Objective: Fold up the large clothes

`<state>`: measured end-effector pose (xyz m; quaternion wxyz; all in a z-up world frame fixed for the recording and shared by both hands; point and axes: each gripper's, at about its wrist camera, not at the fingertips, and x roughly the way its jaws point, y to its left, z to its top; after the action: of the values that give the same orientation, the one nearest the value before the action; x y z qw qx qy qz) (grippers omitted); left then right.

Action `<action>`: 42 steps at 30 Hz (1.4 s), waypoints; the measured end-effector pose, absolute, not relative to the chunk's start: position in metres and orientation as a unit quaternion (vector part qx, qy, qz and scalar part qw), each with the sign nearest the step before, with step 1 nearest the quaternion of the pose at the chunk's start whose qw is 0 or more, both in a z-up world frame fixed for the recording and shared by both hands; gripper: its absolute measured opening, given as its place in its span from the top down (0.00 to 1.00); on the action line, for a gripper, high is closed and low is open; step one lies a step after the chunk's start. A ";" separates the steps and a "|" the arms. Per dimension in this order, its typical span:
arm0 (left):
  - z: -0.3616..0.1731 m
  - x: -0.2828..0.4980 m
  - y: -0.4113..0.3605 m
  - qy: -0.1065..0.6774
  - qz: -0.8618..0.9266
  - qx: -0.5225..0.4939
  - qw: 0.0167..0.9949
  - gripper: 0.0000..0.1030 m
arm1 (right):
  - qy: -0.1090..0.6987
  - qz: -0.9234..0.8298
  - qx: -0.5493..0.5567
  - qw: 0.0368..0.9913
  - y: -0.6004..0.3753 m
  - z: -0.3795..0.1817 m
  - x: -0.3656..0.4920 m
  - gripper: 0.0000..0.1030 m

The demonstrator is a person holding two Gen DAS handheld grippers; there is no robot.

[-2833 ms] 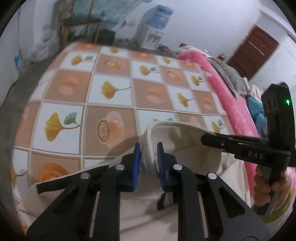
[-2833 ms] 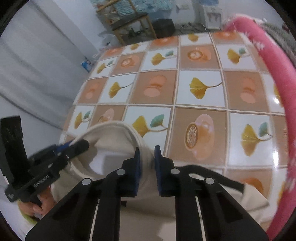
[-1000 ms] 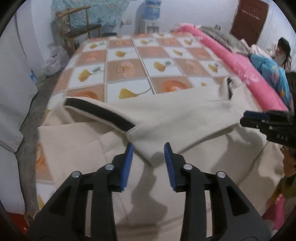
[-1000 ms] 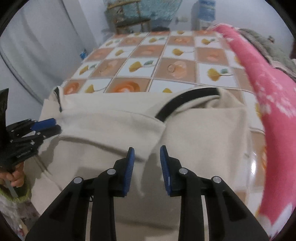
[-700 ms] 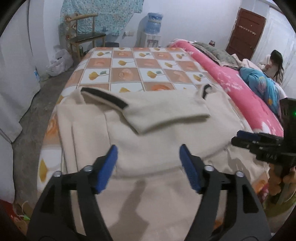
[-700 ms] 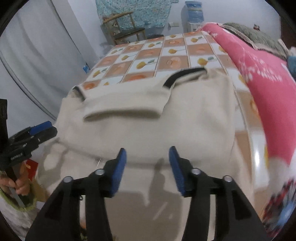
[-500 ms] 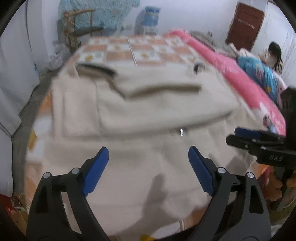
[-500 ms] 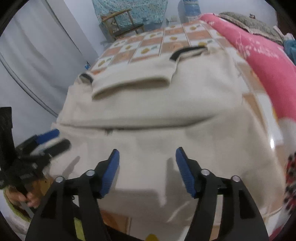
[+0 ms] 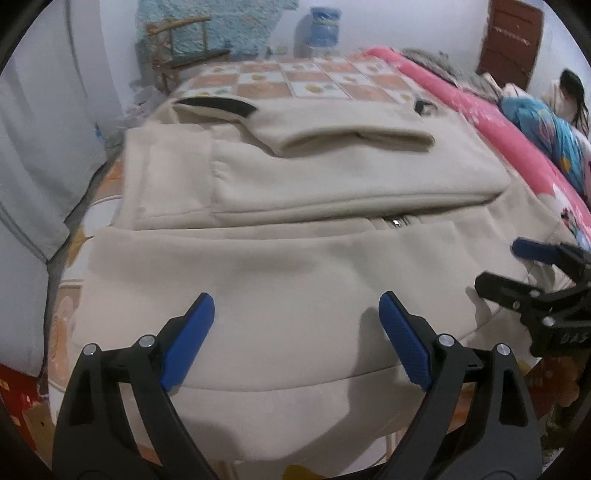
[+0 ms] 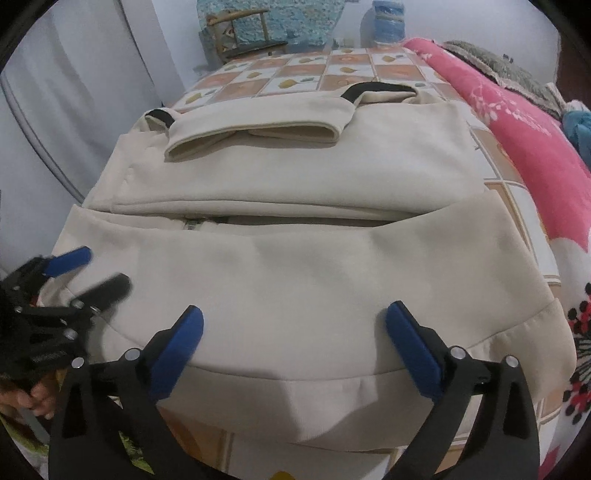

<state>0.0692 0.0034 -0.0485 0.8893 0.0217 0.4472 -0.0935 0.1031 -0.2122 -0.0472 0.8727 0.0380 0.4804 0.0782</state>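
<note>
Checkered oilcloth with orange squares and leaf prints covers the table [image 10: 388, 70] I am working at, and the cream garment [image 9: 295, 295] lies across its near end, partly folded, with its near hem hanging over the near edge. The garment's long axis runs left to right across my view, with the folded sleeves [image 10: 255, 136] stacked toward the far side. My left gripper [image 9: 295, 325] hangs over the near left part of the cloth, my right gripper [image 10: 295, 339] over the near right; both sets of jaws are opening and nothing is between them. Neither hand looks nearer to the hem, I judge. A pink blanket [image 10: 517, 122] borders the right edge, a chair [image 9: 184, 48] and water dispenser [image 9: 323, 33] stand beyond the far end. Nothing blocks the cloth.
</note>
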 end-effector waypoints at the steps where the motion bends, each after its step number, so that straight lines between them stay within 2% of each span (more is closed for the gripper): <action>1: -0.044 0.064 0.011 0.435 -0.091 0.012 0.896 0.16 | 0.478 0.077 0.034 0.874 -0.211 -0.047 0.102 0.06; 7: -0.018 0.035 0.063 0.377 -0.063 -0.023 0.924 0.18 | 0.469 0.067 0.008 0.881 -0.205 -0.049 0.101 0.06; 8: -0.016 0.030 0.076 0.371 -0.055 -0.033 0.926 0.24 | 0.469 0.067 0.007 0.881 -0.205 -0.049 0.102 0.06; 10: -0.015 0.026 0.094 0.375 -0.044 -0.053 0.925 0.28 | 0.469 0.069 0.008 0.880 -0.205 -0.049 0.102 0.06; 12: -0.019 0.025 0.113 0.384 -0.029 -0.072 0.920 0.41 | 0.470 0.071 0.009 0.880 -0.206 -0.049 0.103 0.06; 15: -0.027 0.030 0.129 0.397 -0.018 -0.095 0.913 0.49 | 0.472 0.071 0.005 0.879 -0.205 -0.050 0.103 0.06; 19: -0.037 0.041 0.140 0.410 -0.025 -0.115 0.904 0.50 | 0.474 0.068 0.005 0.878 -0.204 -0.050 0.104 0.06; 23: -0.052 0.053 0.143 0.440 -0.021 -0.128 0.889 0.57 | 0.475 0.067 0.004 0.877 -0.203 -0.049 0.104 0.06; 32: -0.040 0.046 0.154 0.401 -0.144 -0.192 0.884 0.56 | 0.477 0.063 -0.004 0.877 -0.201 -0.050 0.105 0.06; 38: -0.058 0.065 0.157 0.435 -0.115 -0.192 0.872 0.57 | 0.478 0.059 -0.003 0.876 -0.201 -0.050 0.107 0.06; 42: -0.049 0.068 0.152 0.406 -0.146 -0.198 0.880 0.57 | 0.479 0.059 -0.002 0.876 -0.200 -0.050 0.107 0.06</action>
<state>0.0677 0.1520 -0.0494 0.8799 -0.1985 0.4062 -0.1460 0.1073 -0.2001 -0.0505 0.8759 -0.0024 0.4789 0.0594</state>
